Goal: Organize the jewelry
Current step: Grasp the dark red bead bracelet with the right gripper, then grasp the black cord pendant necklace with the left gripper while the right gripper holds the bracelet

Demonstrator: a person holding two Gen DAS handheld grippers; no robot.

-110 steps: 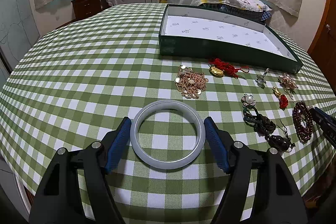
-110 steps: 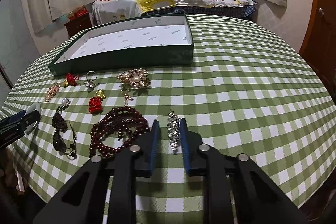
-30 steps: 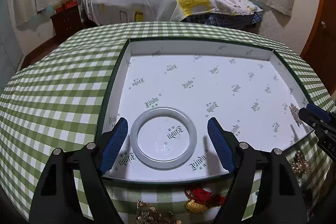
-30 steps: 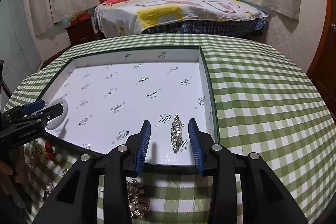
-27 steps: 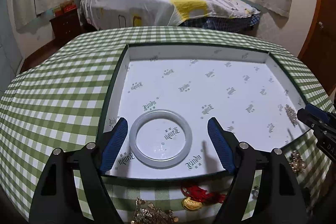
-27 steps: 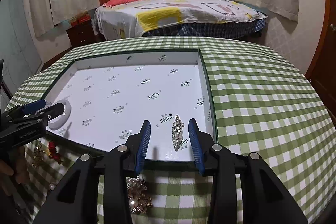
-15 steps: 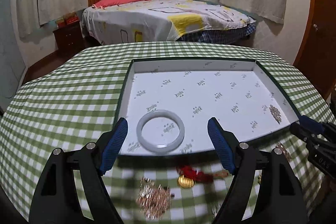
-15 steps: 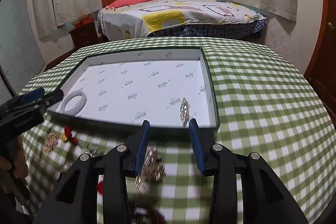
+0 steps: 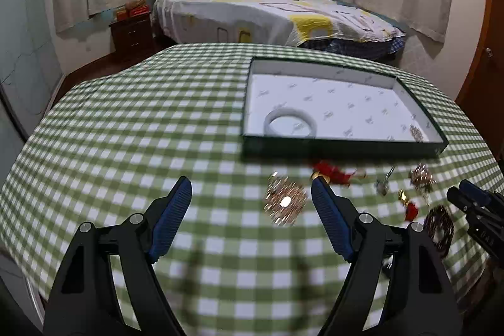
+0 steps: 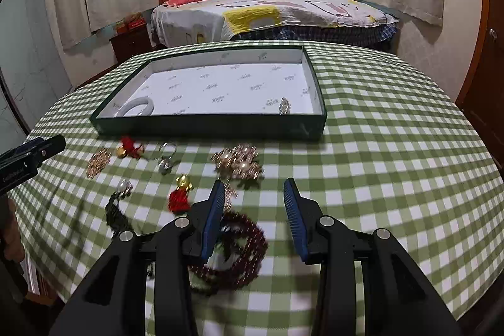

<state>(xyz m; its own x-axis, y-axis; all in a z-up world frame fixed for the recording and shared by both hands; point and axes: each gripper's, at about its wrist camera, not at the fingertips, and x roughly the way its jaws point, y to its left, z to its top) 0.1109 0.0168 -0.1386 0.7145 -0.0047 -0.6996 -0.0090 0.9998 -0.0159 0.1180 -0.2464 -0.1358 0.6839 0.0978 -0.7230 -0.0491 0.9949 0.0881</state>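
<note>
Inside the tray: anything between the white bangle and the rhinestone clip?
Nothing; bare printed liner between white bangle and rhinestone clip in tray. Right wrist view shows it.

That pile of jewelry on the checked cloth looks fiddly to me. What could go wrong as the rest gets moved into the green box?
The dark bead bracelet lies partly under the open right gripper, so a careless close could snag or drag it. The gold chain cluster is loose and may spill when lifted. The pieces sit close together, so the red tassel charm could get knocked aside.
</note>
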